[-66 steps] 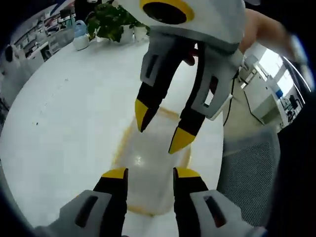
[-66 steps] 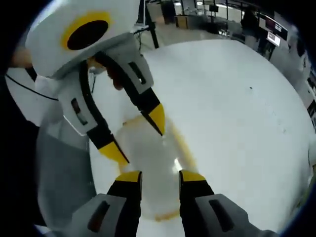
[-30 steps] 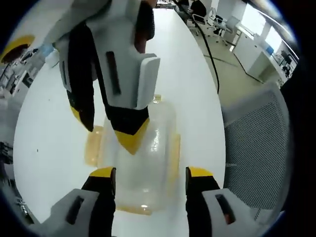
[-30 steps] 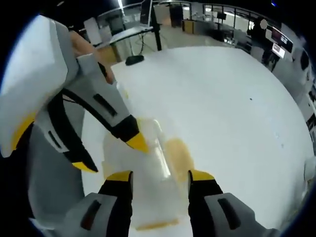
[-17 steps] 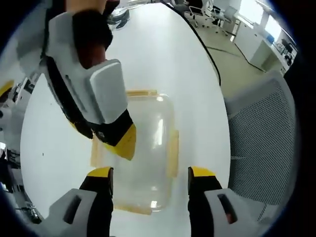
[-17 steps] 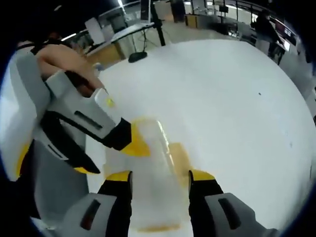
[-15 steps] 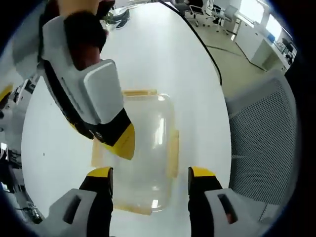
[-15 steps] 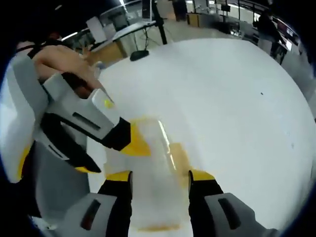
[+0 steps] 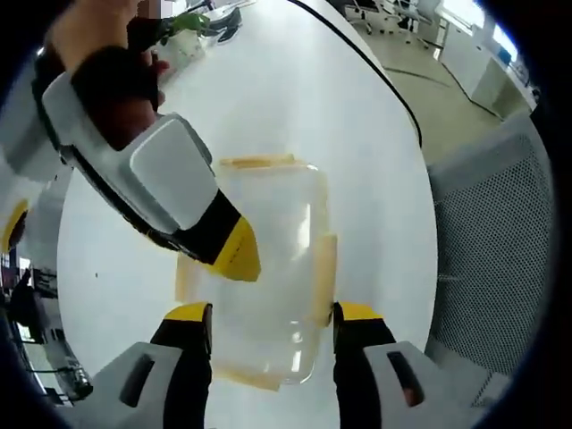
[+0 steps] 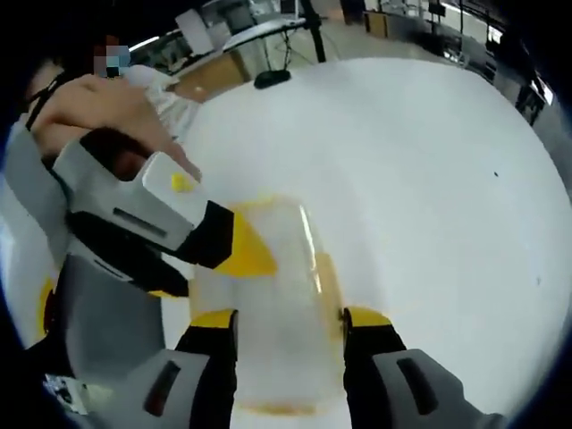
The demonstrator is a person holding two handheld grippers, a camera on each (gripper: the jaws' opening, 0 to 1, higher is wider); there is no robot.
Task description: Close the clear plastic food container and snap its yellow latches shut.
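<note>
We see a clear plastic food container (image 9: 268, 268) with yellow latches (image 9: 323, 277) lying on the round white table (image 9: 295, 98), its lid in place. In the left gripper view our left gripper (image 9: 273, 315) has its yellow-tipped jaws spread wide, either side of the container's near end, holding nothing. The right gripper (image 9: 234, 252) reaches in from the left, one yellow tip over the lid. In the right gripper view the right gripper (image 10: 279, 320) likewise straddles the container (image 10: 268, 304), jaws apart, with the left gripper (image 10: 241, 248) over it. A grey mesh chair (image 9: 492, 250) stands beside the table.
</note>
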